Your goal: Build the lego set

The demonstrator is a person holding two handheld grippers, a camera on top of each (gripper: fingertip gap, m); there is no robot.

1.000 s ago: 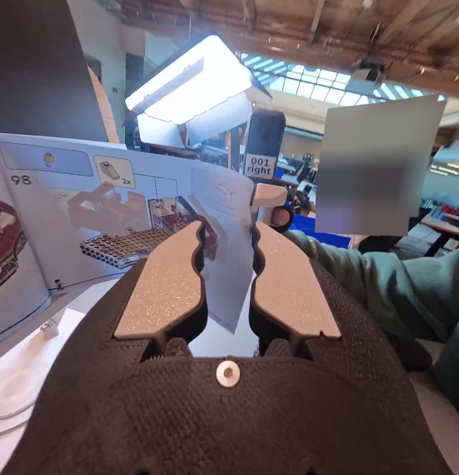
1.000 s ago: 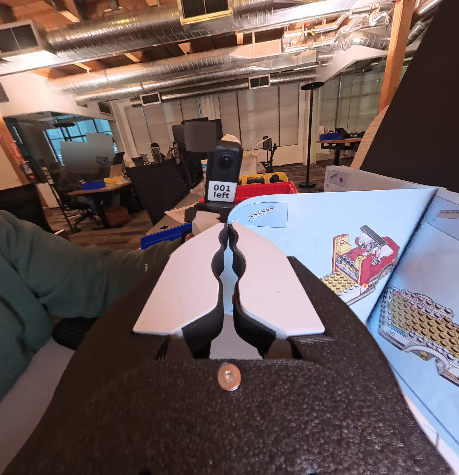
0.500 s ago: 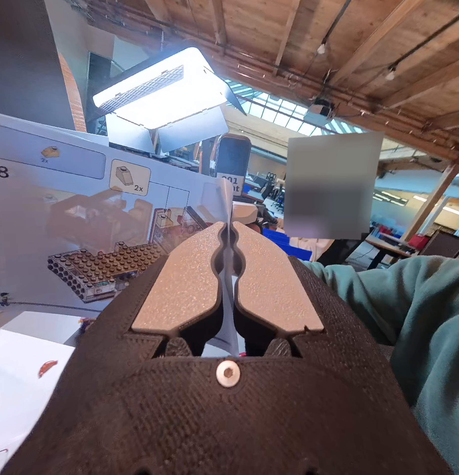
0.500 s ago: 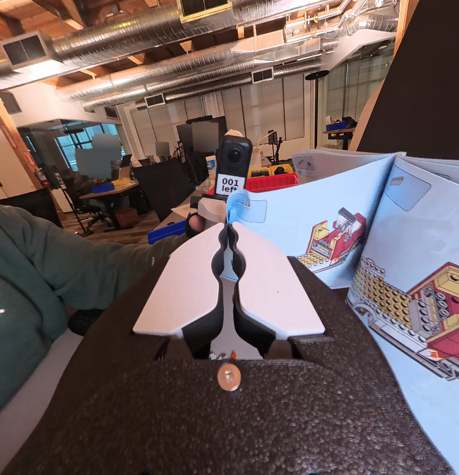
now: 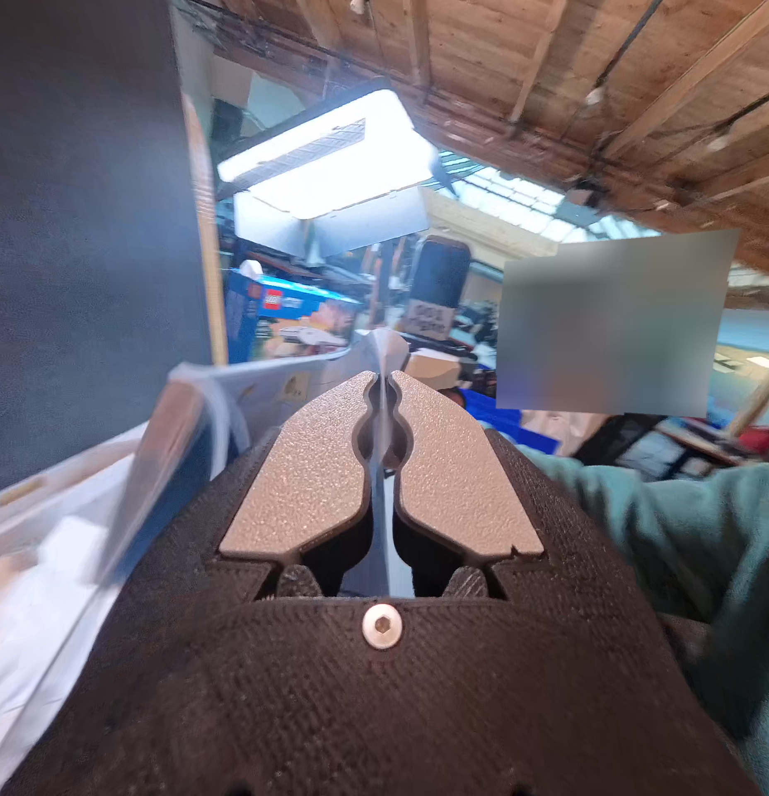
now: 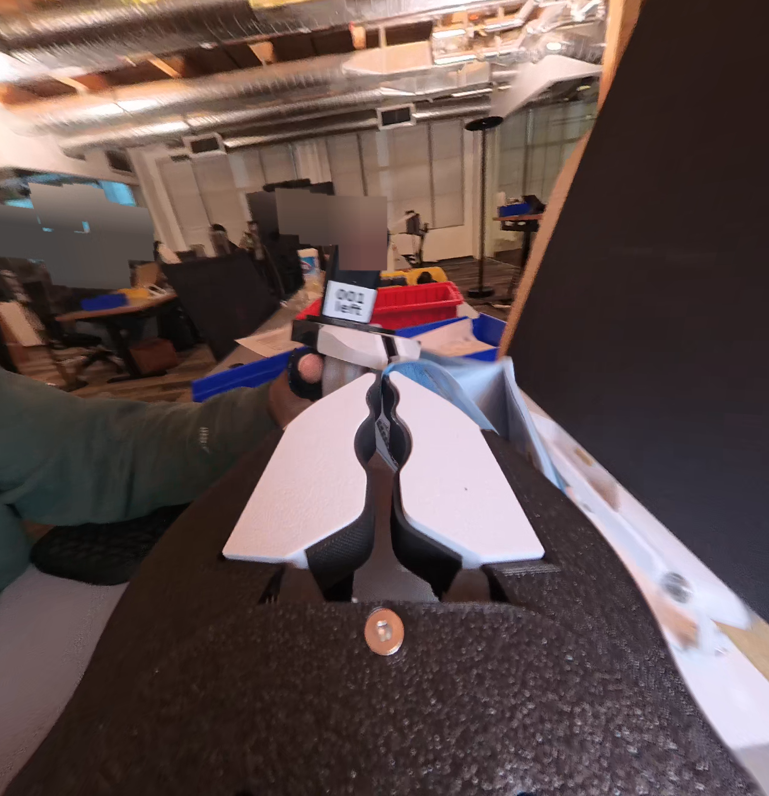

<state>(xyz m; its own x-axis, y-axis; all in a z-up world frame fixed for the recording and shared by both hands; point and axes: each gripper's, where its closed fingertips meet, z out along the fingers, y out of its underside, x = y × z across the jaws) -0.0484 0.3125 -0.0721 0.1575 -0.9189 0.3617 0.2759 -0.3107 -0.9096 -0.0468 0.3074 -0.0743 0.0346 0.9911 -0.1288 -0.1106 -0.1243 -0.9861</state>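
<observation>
Since half a second ago the instruction booklet (image 5: pixel 189 439) has swung down and away, its printed pages now blurred and edge-on; one page (image 5: pixel 385 357) stands pinched between the two fingers of the left gripper (image 5: pixel 383 381), clenched on it; the right gripper (image 6: pixel 380 381) is likewise clamped on one page (image 6: pixel 421 372) of the same booklet, which lies open to its right; two grippers, one booklet; one green sleeve (image 6: pixel 116 448) reaches toward the left gripper's handle; one lego box (image 5: pixel 296 314) stands behind.

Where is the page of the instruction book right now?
The page is pinched between both grippers: the left gripper and the right gripper each clamp it, the rest of the booklet lying on the right.
</observation>
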